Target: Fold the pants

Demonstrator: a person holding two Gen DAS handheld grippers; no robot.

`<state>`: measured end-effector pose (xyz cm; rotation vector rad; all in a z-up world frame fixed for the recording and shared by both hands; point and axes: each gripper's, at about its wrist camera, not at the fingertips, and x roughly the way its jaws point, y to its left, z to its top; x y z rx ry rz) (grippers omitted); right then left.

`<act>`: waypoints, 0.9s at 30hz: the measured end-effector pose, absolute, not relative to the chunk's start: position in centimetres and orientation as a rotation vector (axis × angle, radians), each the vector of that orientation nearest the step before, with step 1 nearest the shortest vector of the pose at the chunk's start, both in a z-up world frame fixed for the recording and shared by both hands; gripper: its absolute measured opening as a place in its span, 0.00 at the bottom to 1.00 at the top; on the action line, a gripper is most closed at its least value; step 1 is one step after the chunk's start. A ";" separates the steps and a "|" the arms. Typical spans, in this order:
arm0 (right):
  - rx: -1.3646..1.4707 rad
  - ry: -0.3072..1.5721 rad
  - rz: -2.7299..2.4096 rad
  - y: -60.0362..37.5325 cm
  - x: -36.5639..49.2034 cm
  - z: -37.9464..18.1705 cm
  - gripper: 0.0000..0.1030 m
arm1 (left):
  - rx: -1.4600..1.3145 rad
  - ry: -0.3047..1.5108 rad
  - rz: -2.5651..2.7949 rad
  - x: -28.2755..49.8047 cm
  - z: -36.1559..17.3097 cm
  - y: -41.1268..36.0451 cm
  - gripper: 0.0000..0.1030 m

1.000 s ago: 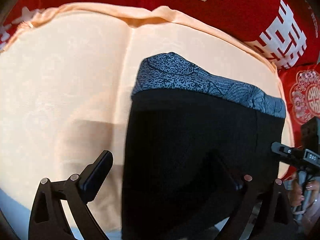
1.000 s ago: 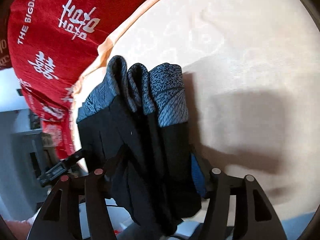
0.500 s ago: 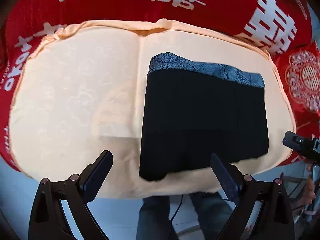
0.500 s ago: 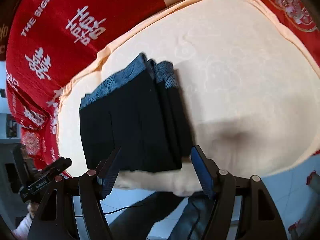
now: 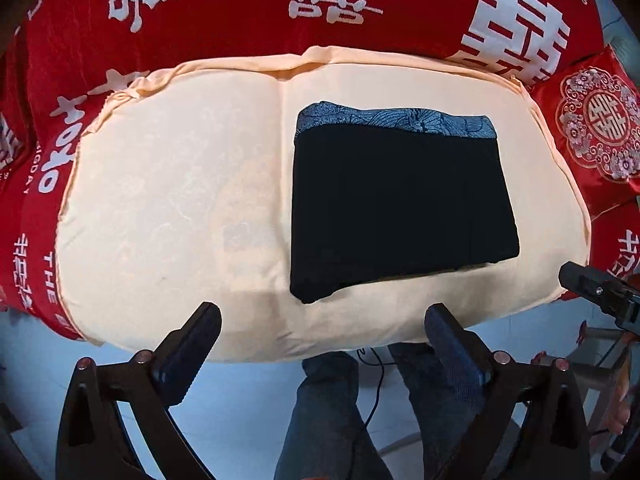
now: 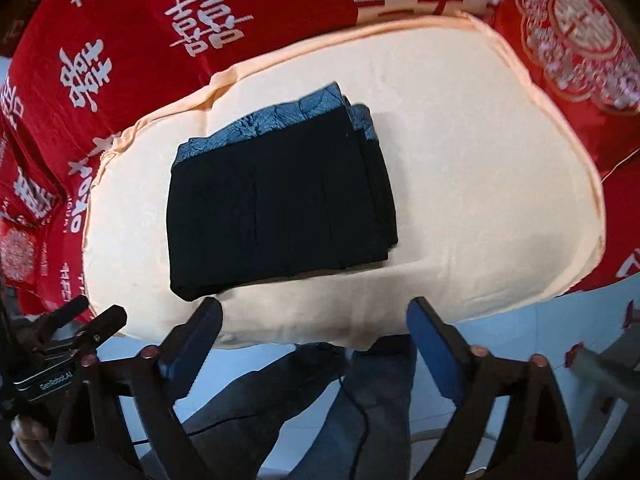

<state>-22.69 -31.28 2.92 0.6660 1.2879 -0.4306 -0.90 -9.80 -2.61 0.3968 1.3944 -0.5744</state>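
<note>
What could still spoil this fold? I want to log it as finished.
The folded pants lie flat on the cream cushion, both grippers clear with jaws open. Two risks: the near left corner sticks out past the rest and may loosen; the stacked layers on the right edge are slightly offset, so they might slide if bumped.

Black pants (image 5: 400, 208) — blue-grey patterned waistband (image 5: 396, 122) — peach cushion (image 5: 168, 208)
</note>
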 end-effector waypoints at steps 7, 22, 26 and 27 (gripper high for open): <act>0.593 1.290 -0.457 -29.3 -21.8 5.1 0.92 | 0.462 1.344 -0.595 -1.2 -0.2 -9.4 0.99; 0.551 1.352 -0.437 -30.5 -20.6 7.8 0.92 | 0.430 1.331 -0.430 -1.9 2.2 -11.0 0.99; 0.525 1.365 -0.418 -30.8 -20.7 8.0 0.92 | 0.439 1.308 -0.409 -2.8 3.1 -11.7 0.99; 0.524 1.368 -0.412 -30.8 -20.8 8.0 0.92 | 0.441 1.306 -0.407 -2.9 3.2 -11.8 0.99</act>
